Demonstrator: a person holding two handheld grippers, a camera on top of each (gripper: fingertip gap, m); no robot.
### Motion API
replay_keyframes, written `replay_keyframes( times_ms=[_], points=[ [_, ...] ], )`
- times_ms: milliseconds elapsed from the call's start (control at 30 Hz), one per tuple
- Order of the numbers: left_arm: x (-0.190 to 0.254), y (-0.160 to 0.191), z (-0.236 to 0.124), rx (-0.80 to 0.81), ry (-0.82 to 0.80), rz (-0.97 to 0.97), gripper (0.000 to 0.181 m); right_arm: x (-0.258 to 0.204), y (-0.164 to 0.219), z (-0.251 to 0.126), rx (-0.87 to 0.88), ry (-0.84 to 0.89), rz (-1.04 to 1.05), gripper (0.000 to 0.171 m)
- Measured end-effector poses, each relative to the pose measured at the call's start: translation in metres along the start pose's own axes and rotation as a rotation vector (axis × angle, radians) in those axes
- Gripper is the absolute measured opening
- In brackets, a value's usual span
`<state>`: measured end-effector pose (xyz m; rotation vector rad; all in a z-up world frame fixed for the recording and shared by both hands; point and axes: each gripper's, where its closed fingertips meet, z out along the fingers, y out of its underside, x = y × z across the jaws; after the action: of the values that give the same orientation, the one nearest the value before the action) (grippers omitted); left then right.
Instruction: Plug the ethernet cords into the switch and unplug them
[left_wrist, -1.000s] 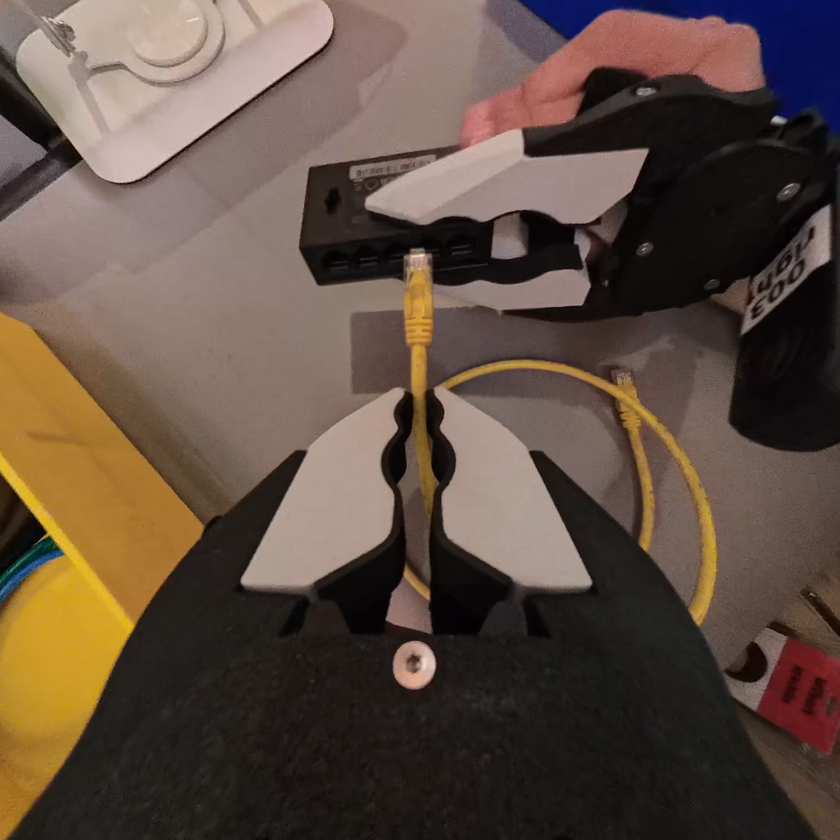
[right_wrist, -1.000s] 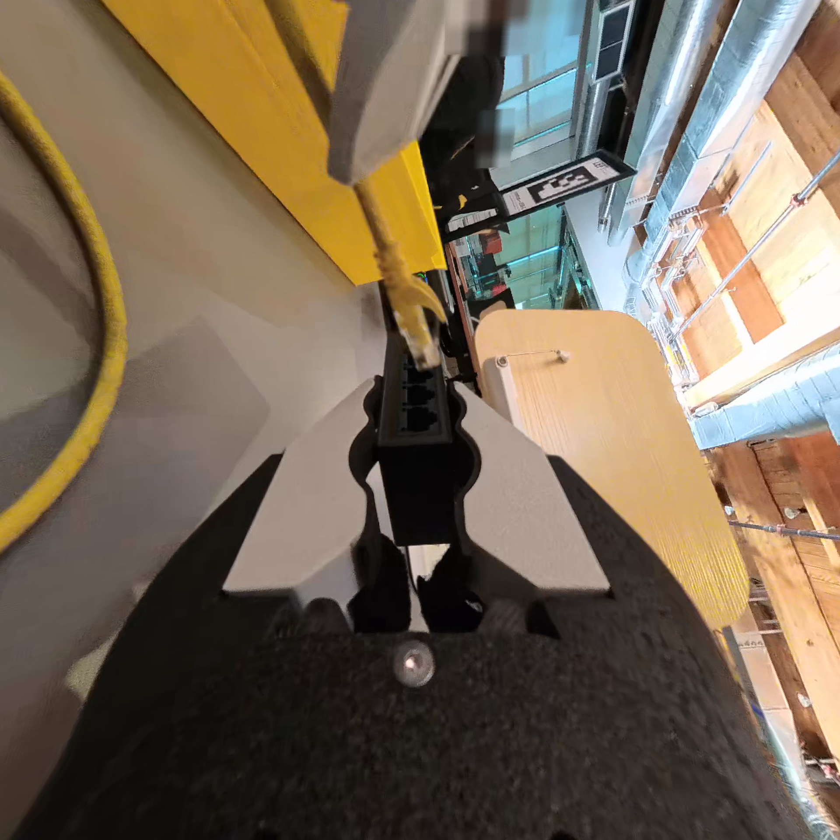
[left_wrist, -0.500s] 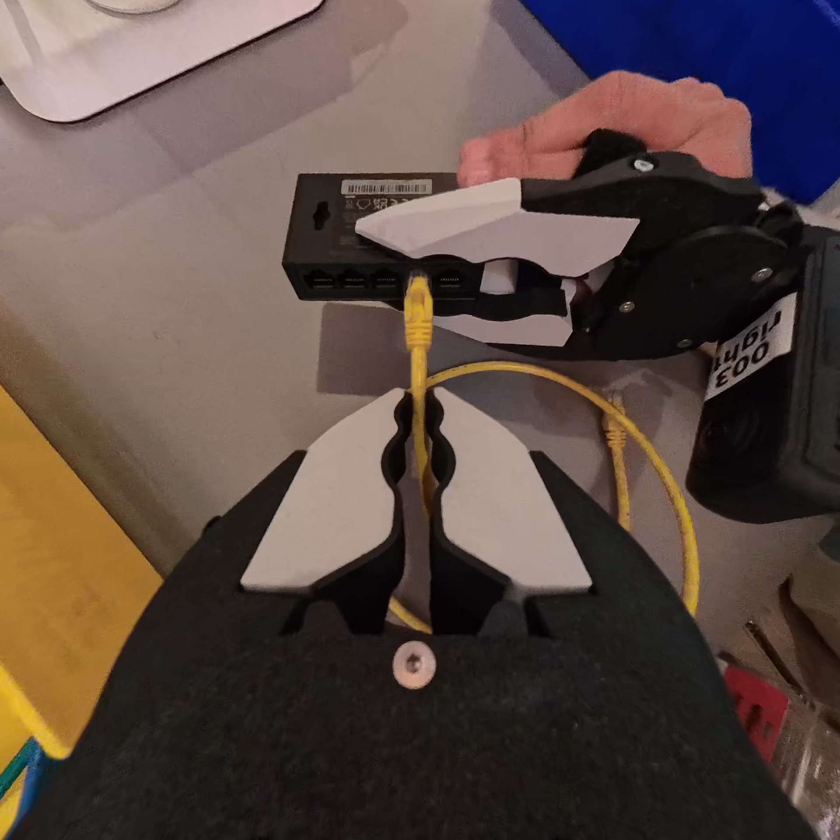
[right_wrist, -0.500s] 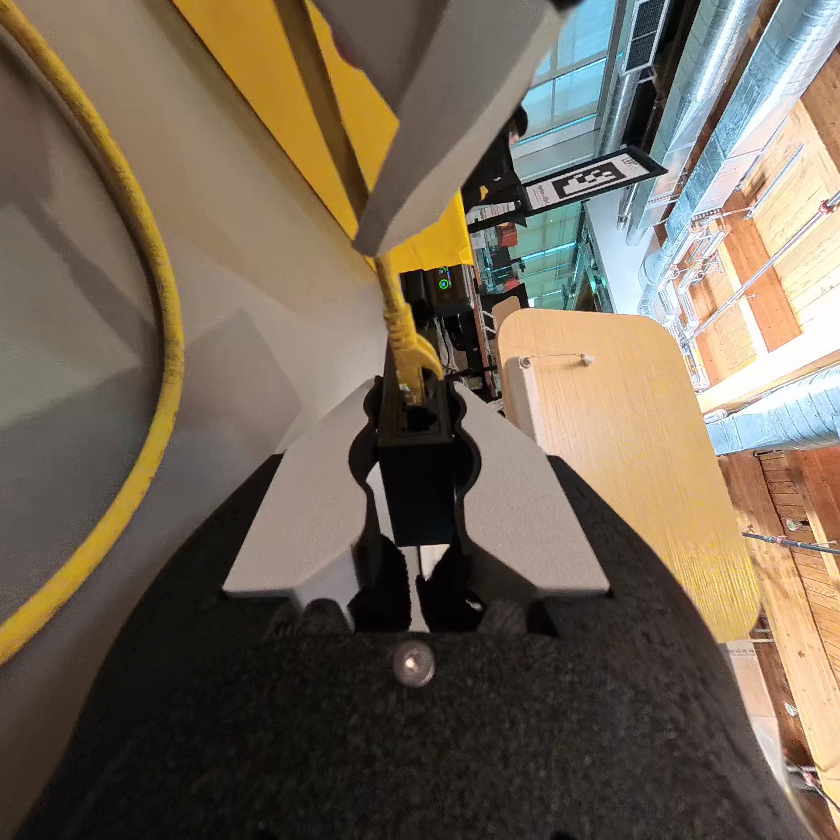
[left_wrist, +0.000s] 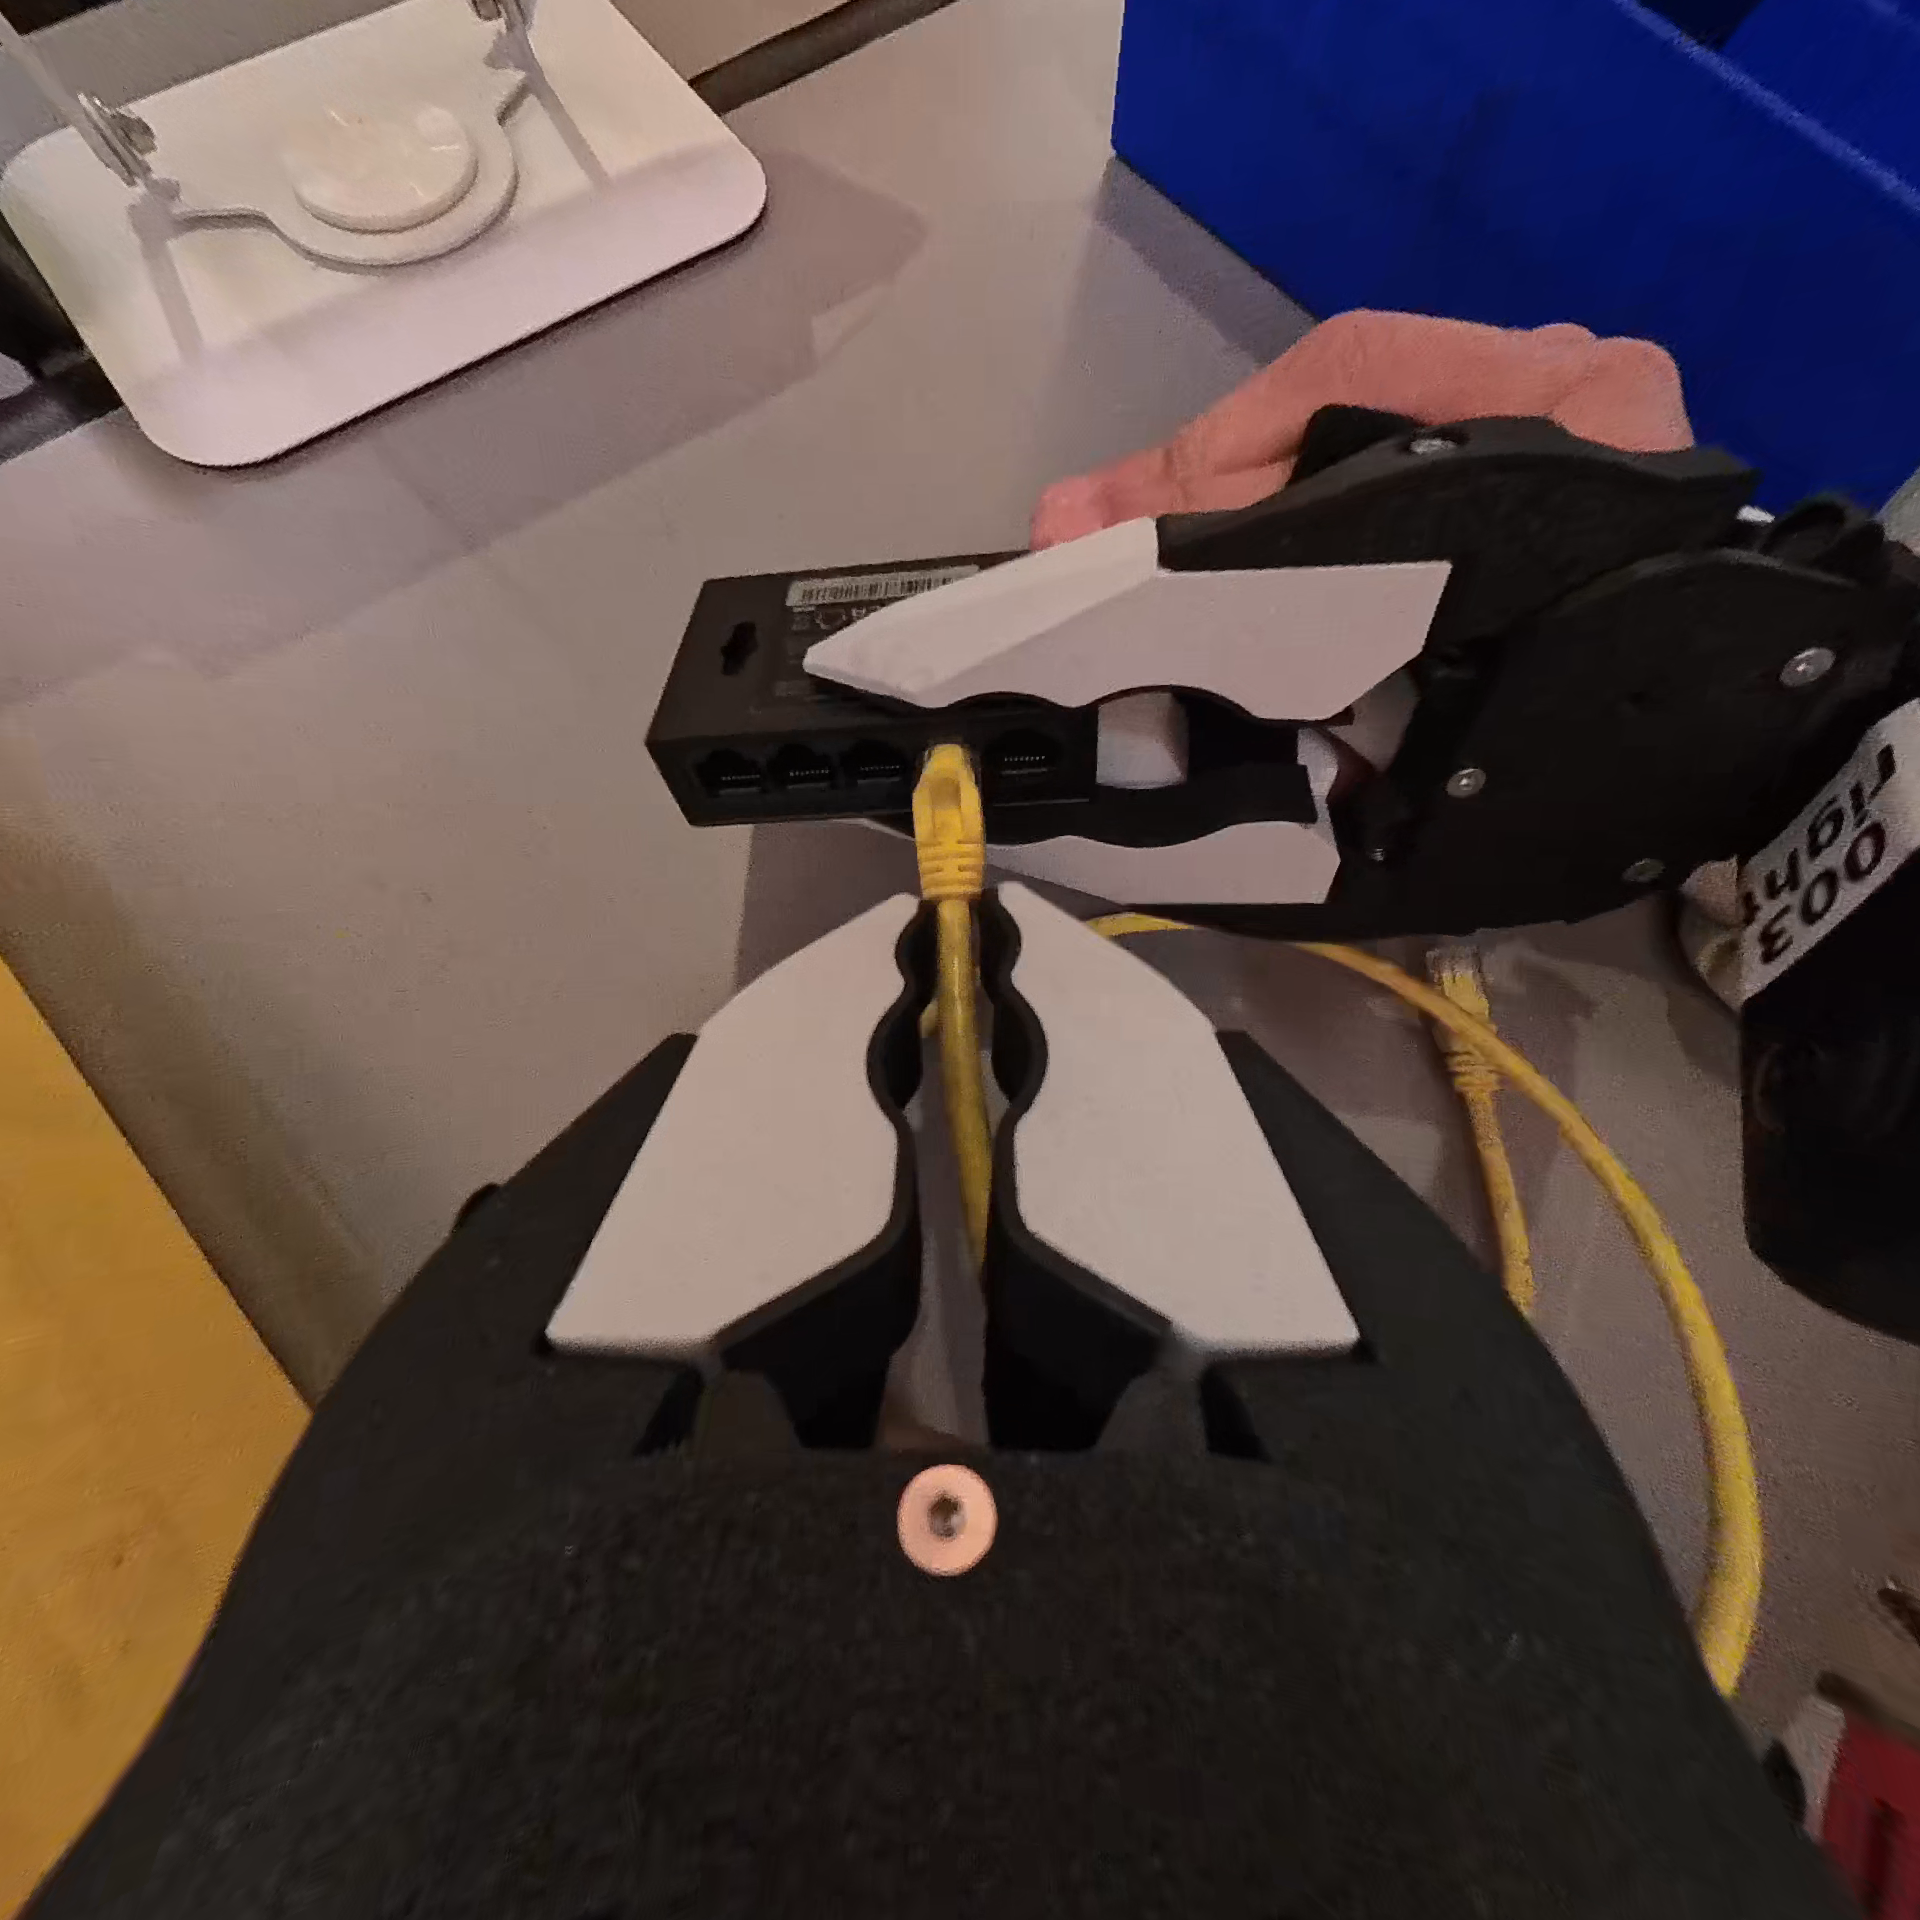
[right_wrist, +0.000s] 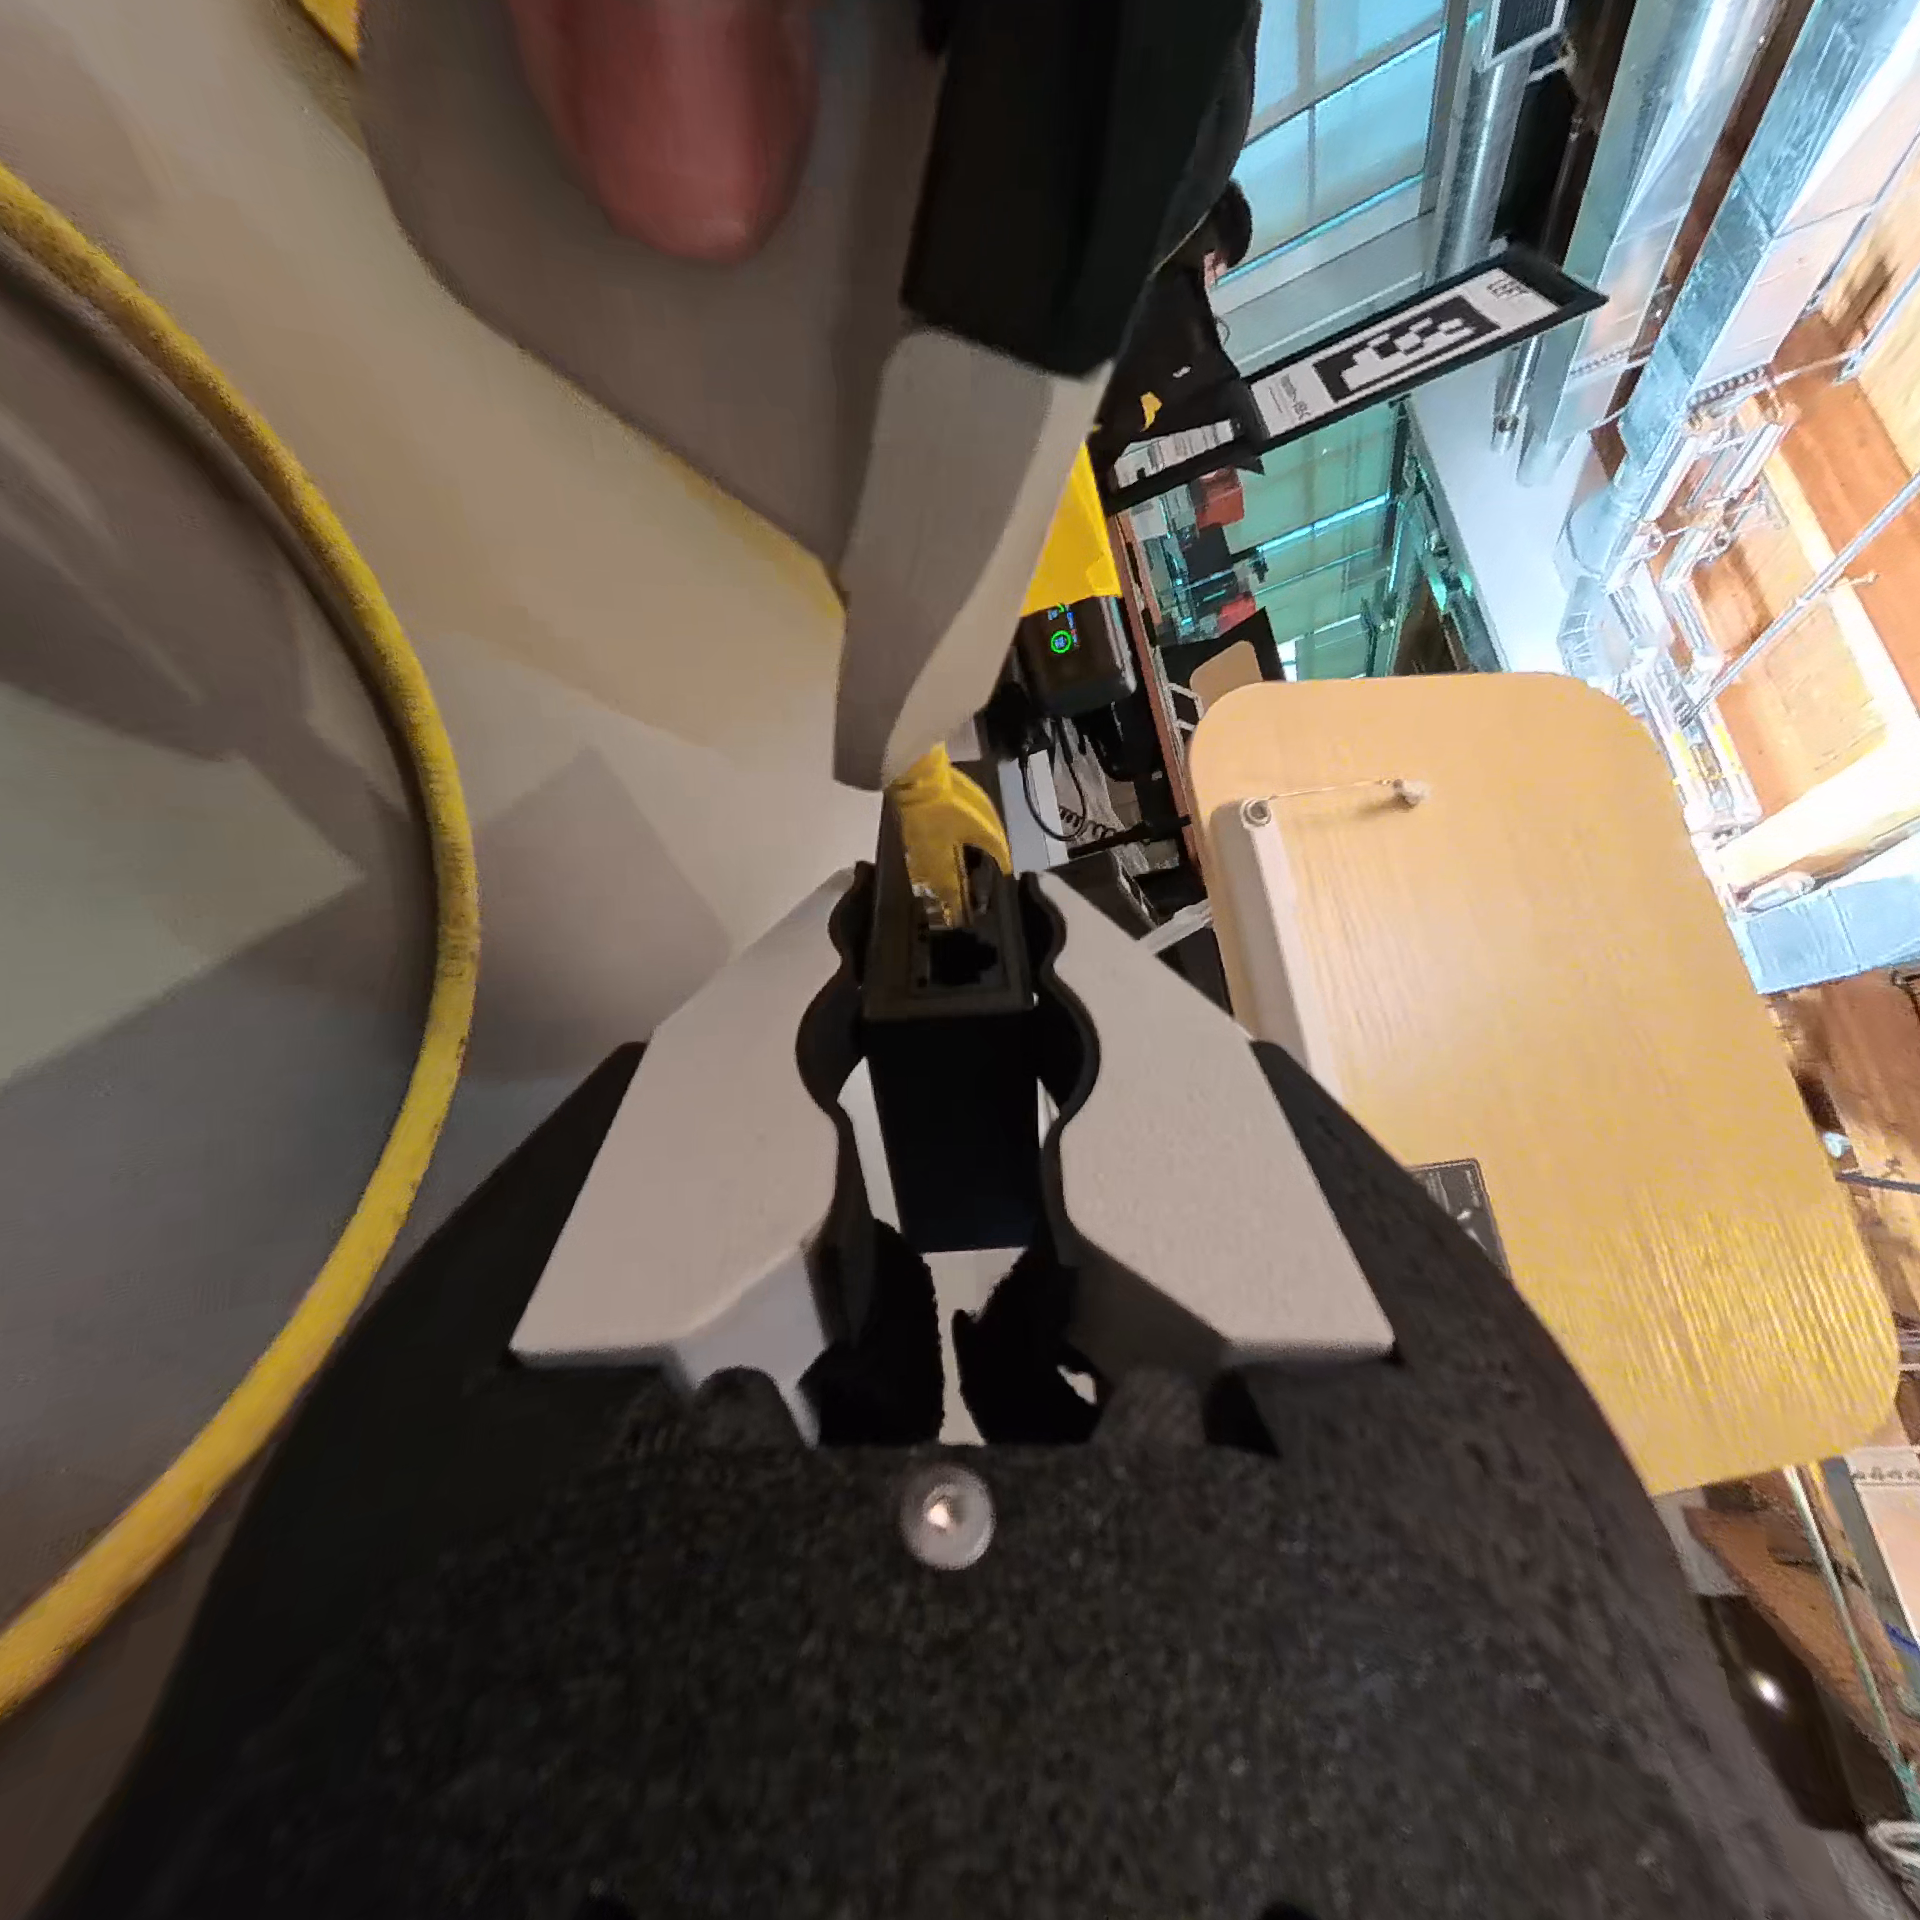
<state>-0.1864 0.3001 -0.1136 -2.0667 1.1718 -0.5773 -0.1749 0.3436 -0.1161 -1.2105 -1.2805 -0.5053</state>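
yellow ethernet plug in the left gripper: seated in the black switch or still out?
In. The yellow ethernet plug has its tip inside a port of the black switch, with only the boot showing. Whether it is latched, cannot tell.

A workshop or lab is suggested. Exposed ceiling ducts (right_wrist: 1714, 239), a blue storage bin (left_wrist: 1507, 208) and a fiducial marker board (right_wrist: 1403, 343) are seen.

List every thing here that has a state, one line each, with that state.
Left tool: shut on the yellow cord.
Right tool: shut on the switch.
Switch: held off the table; one port filled, four empty.
Yellow cord: near plug in the port.
Far plug: loose on the table.
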Motion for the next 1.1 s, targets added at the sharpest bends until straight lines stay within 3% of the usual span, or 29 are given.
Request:
replay_keyframes(
  times_ms=[200,633,867,1100],
  points=[
    [0.002,-0.005,0.002,0.014,0.056,-0.002,0.007,-0.002,0.002,-0.003,0.008,-0.028,0.048,0.026],
    [-0.003,-0.004,0.016,0.050,0.007,-0.065,0.007,-0.010,0.015,0.005,-0.020,-0.087,0.201,0.028],
    [-0.003,-0.003,0.014,0.035,-0.021,-0.037,0.007,-0.005,0.030,0.005,-0.068,0.059,0.085,0.027],
    [-0.001,0.002,0.014,0.033,0.029,-0.021,0.007,-0.012,0.030,0.003,-0.068,-0.051,0.066,0.027]
  ],
)
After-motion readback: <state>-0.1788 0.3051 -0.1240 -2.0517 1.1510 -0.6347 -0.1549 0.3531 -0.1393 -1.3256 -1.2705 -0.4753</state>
